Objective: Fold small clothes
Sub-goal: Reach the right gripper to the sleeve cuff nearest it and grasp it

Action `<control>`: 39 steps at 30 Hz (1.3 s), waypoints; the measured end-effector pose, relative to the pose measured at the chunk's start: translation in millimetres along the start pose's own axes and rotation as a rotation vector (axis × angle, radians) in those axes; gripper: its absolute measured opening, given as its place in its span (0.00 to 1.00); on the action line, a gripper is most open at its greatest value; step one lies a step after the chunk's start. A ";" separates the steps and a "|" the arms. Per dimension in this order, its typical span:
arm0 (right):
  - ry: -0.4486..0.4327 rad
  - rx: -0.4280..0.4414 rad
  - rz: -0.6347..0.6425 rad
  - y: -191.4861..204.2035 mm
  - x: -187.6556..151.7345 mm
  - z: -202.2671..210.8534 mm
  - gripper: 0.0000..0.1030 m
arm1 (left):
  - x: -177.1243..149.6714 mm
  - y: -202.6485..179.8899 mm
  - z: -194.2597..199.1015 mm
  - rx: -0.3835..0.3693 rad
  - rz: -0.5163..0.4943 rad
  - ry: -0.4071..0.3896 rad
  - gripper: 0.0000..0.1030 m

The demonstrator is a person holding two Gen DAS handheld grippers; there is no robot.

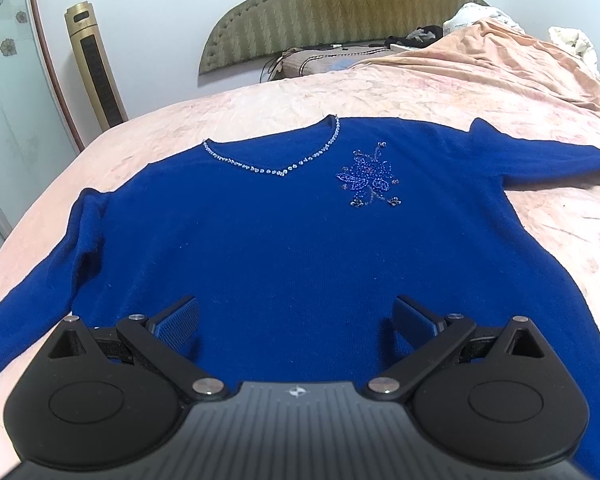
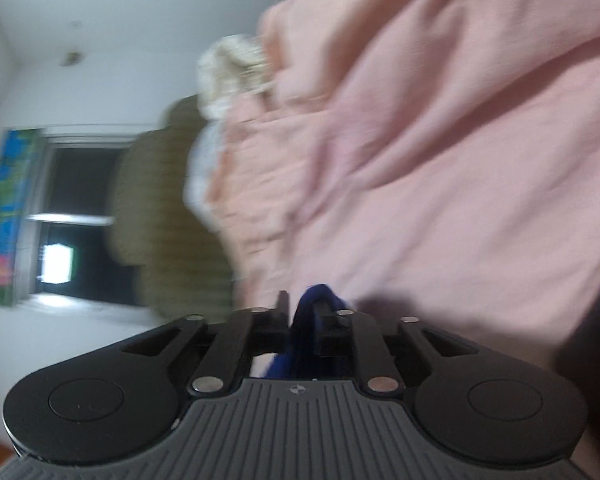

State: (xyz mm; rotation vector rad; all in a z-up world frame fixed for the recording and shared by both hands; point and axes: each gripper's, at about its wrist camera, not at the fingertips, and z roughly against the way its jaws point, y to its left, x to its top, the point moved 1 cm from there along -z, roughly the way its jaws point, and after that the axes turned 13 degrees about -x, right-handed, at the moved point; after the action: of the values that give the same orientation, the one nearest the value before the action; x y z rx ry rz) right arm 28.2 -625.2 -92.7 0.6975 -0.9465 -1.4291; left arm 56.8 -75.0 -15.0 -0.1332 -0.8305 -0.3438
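A royal blue sweater [image 1: 284,232] lies face up and spread flat on the pink bed sheet [image 1: 500,92], with a beaded V-neck and a sequin flower on the chest. Its right sleeve [image 1: 548,156] stretches out to the right; the left sleeve hangs down at the left. My left gripper [image 1: 296,320] is open and empty, hovering over the sweater's lower body. In the blurred, tilted right wrist view my right gripper [image 2: 302,308] is shut on a fold of the blue sweater fabric [image 2: 300,332], above the pink sheet [image 2: 460,160].
An olive padded headboard [image 1: 340,4] stands at the far end of the bed, with a pillow and dark items in front of it. A gold tower fan [image 1: 96,64] stands by the wall at left. Crumpled bedding [image 1: 572,40] lies at the far right. A window [image 2: 76,216] shows in the right wrist view.
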 end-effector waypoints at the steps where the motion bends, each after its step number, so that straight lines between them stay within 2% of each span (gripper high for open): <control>1: -0.024 -0.074 0.019 1.3 -2.2 -2.7 0.48 | 0.1 0.4 0.7 0.002 -0.002 -0.002 1.00; 2: -0.054 -0.123 0.032 2.2 -5.3 -0.8 0.55 | -0.1 1.1 1.3 0.004 -0.003 -0.004 1.00; 3: -0.105 -0.143 0.051 3.2 -8.8 3.7 0.58 | 0.3 2.0 1.2 0.005 -0.003 -0.006 1.00; 5: -0.228 -0.141 0.099 8.2 -14.2 17.2 0.60 | 0.8 3.5 0.2 0.008 0.000 -0.003 1.00; 7: -0.350 -0.162 0.170 17.6 -20.2 30.9 0.72 | 1.3 5.1 -1.5 0.006 0.005 0.003 1.00; 9: -0.392 -0.190 0.288 31.3 -26.3 34.4 0.79 | 1.5 4.9 -2.5 0.002 0.008 0.005 1.00; 13: -0.293 -0.241 0.547 51.7 -35.6 24.3 0.83 | 1.5 3.1 -3.8 -0.005 0.007 0.008 1.00; 15: -0.241 -0.261 0.529 43.6 -39.9 19.2 0.84 | 1.3 1.8 -3.4 -0.005 -0.003 0.008 1.00; 17: -0.142 -0.215 0.420 27.5 -37.8 11.3 0.83 | 1.1 0.7 -2.7 0.001 -0.013 0.007 1.00; 19: -0.076 -0.183 0.394 17.1 -41.0 5.2 0.81 | 1.8 0.7 -3.3 0.003 -0.015 0.010 1.00; 22: -0.107 -0.186 0.437 22.7 -47.1 -4.5 0.79 | 1.9 0.7 -3.2 0.005 -0.014 0.015 1.00; 24: -0.138 -0.111 0.432 32.8 -39.4 -4.2 0.79 | 1.6 -0.3 -2.1 0.010 -0.023 0.012 1.00; 27: -0.120 0.010 0.422 49.5 -8.5 -17.9 0.82 | 1.4 -1.0 -2.0 0.018 -0.028 0.013 1.00; 28: -0.157 -0.001 0.406 52.4 0.3 -18.0 0.81 | 1.2 -0.9 -1.5 0.017 -0.027 0.012 1.00; 30: -0.248 -0.084 0.418 57.2 4.9 -8.8 0.80 | 0.4 -0.8 0.1 0.018 -0.025 0.007 1.00; 32: -0.294 -0.157 0.499 63.0 -6.9 -1.7 0.80 | 0.6 0.1 -0.2 0.024 -0.028 0.004 1.00; 35: -0.247 -0.219 0.563 53.5 -26.1 -1.7 0.82 | 2.7 -0.6 -4.3 0.025 -0.030 0.012 1.00; 39: -0.146 -0.239 0.474 22.2 -36.9 -7.2 0.82 | 2.4 -4.7 -5.2 0.008 -0.042 0.013 1.00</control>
State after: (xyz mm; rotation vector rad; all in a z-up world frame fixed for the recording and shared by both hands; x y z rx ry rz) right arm 49.0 -588.5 -81.4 0.1733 -0.9566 -1.1512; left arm 60.3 -81.4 -16.8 -0.1062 -0.8222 -0.3800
